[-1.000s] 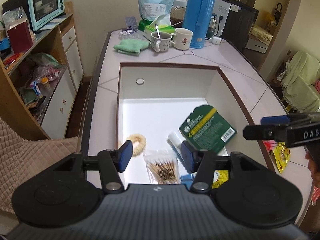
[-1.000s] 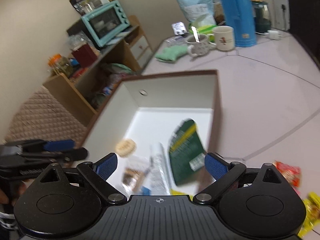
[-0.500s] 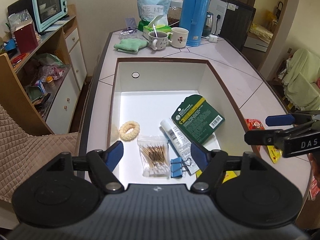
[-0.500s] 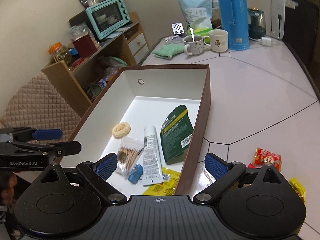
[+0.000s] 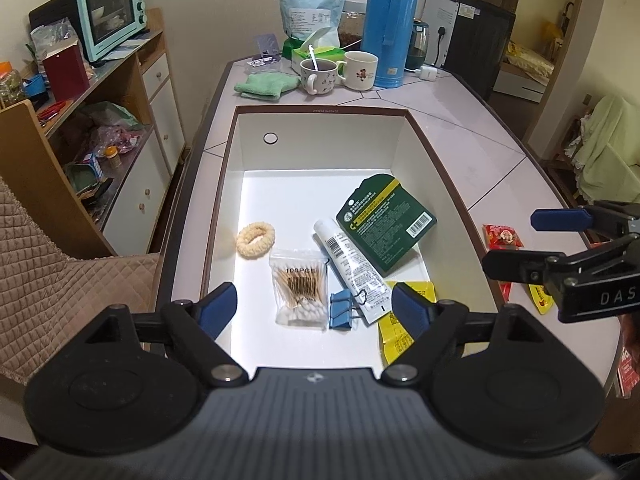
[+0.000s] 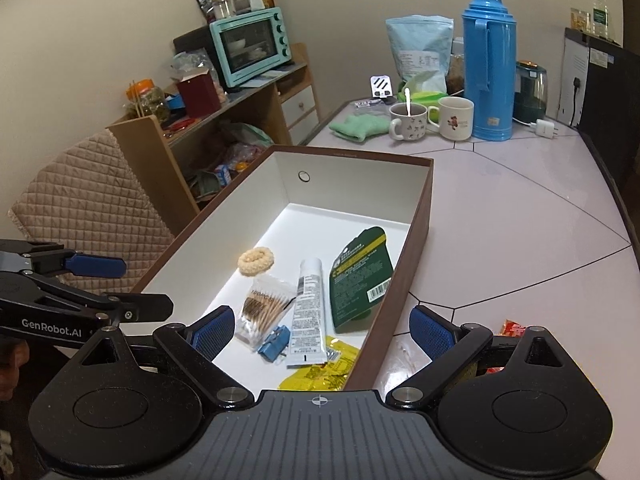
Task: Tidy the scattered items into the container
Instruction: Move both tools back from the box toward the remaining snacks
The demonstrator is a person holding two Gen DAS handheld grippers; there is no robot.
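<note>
my left gripper [image 5: 313,306] hangs spread and empty over the box [image 5: 432,148], which holds the hair tie [image 5: 255,240], cotton swabs [image 5: 299,286], tube [image 5: 352,270] and green packet [image 5: 386,226]. right of it, red snack packets [image 5: 502,237] lie on the counter, my right gripper [image 6: 320,326] spread and empty too.

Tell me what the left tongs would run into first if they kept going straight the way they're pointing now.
Probably the bag of cotton swabs on the floor of the box. The left tongs are open, empty and aimed down at it, with the blue binder clip just beside. Depth is hard to judge.
</note>
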